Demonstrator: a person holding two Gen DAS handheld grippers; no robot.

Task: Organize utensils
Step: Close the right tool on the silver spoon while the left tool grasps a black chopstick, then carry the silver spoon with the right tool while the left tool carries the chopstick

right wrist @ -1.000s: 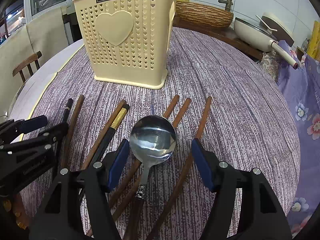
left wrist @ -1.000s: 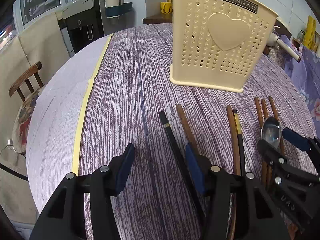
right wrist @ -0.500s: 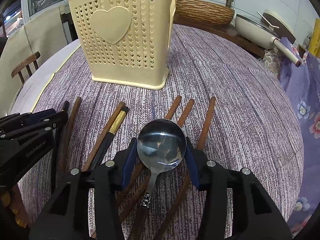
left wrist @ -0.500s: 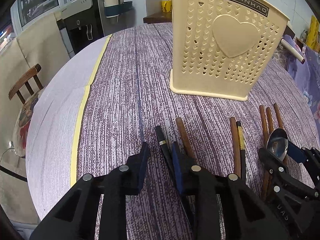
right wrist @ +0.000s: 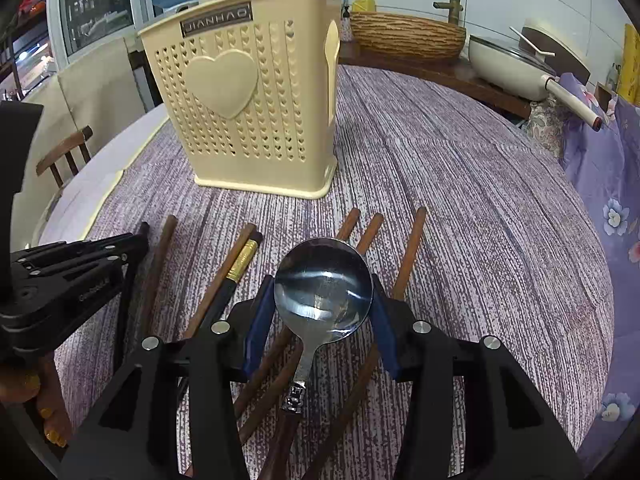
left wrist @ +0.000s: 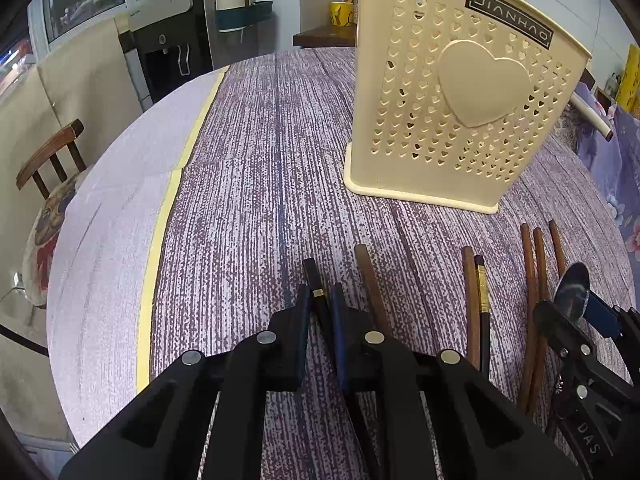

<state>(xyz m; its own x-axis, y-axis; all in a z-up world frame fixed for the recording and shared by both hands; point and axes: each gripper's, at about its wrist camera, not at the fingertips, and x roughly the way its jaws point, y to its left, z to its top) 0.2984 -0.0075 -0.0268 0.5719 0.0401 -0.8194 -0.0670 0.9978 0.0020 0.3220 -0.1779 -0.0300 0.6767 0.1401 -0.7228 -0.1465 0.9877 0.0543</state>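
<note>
A cream perforated utensil holder (left wrist: pixel 460 112) (right wrist: pixel 248 120) stands upright on the purple-striped table. Several chopsticks lie in front of it, brown ones (left wrist: pixel 370 280) (right wrist: pixel 412 248) and black ones with a gold band. My left gripper (left wrist: pixel 320 306) straddles the leftmost black chopstick (left wrist: pixel 316 280). Its jaws are closing, and a sliver of gap still shows beside the stick. My right gripper (right wrist: pixel 323 300) is shut on the bowl of a steel spoon (right wrist: pixel 324 280), one blue pad against each side. The spoon's dark handle runs back under the gripper. Each gripper also shows in the other's view, the right gripper (left wrist: pixel 580 312) and the left gripper (right wrist: pixel 120 248).
A yellow tape strip (left wrist: pixel 160 240) runs along the table's left part, near its rim. A wooden chair (left wrist: pixel 48 152) and a water dispenser (left wrist: pixel 168 52) stand beyond. A wicker basket (right wrist: pixel 404 36) and a white pan (right wrist: pixel 508 64) sit behind the table. A person's hand (right wrist: pixel 44 412) holds the left gripper.
The left jaws have narrowed from wide apart to close around the black chopstick. The right jaws closed onto the spoon's bowl and have held it since.
</note>
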